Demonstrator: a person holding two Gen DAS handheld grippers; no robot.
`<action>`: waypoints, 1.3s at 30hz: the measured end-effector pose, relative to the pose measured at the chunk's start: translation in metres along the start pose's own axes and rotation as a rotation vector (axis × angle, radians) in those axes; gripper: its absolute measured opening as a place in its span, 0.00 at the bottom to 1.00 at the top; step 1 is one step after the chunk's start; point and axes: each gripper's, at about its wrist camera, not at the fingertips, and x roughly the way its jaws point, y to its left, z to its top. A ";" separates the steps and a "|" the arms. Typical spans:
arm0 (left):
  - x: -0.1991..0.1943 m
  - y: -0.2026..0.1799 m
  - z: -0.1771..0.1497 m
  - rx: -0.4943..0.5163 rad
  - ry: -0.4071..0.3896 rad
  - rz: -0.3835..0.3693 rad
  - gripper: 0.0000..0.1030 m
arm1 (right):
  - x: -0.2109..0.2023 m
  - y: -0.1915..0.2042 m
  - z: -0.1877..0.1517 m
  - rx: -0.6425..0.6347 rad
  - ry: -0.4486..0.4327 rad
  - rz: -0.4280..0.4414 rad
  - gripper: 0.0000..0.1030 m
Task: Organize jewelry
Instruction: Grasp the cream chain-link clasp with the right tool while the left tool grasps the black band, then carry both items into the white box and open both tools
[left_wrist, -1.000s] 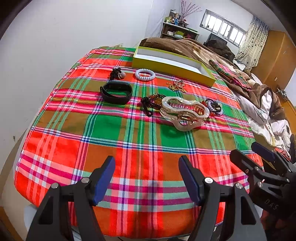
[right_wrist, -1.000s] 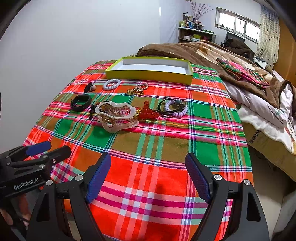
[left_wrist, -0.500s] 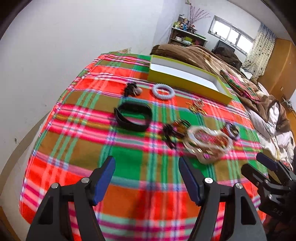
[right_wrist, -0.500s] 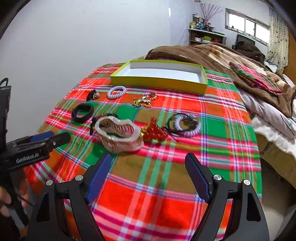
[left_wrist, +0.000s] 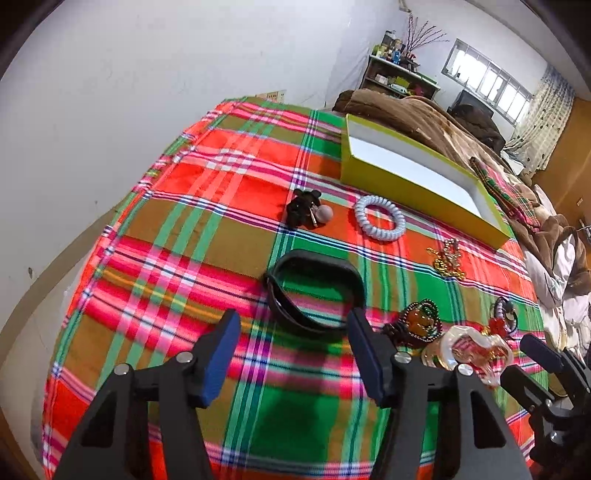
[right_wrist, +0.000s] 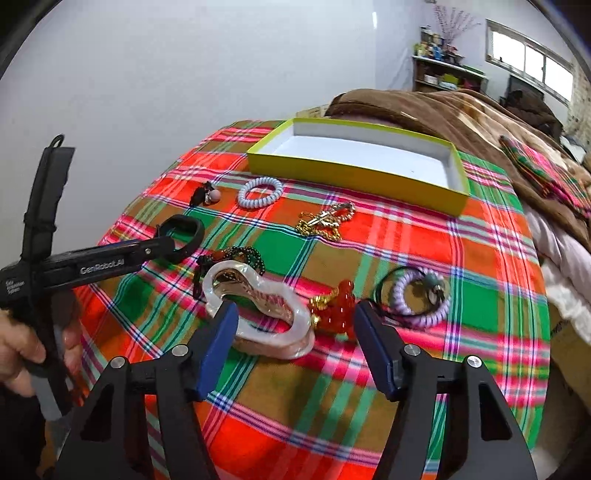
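Observation:
Jewelry lies on a plaid cloth. My left gripper is open just short of a black band, also in the right wrist view. My right gripper is open, close over a pearly wavy bangle and a red bead charm. Further back lie a white coil tie, a black clip with a grey bead, a gold chain, dark beads and a lilac coil tie. An empty yellow-green box stands at the back.
A white wall runs along the left. A bed with a brown blanket and bedding lies behind and right of the table. The cloth's edge drops off at the left and front.
Both grippers have moved forward over the table. The left has come up to the black band, the right up to the pearly bangle. Both stay open.

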 end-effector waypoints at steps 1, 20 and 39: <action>0.001 0.001 0.001 0.000 -0.005 -0.009 0.59 | 0.003 0.001 0.002 -0.022 0.013 0.009 0.59; 0.007 0.002 0.009 0.055 -0.019 0.009 0.13 | 0.032 0.014 0.010 -0.246 0.151 0.081 0.13; -0.030 -0.010 0.016 0.102 -0.078 -0.079 0.09 | -0.002 0.012 0.017 -0.176 0.043 0.050 0.12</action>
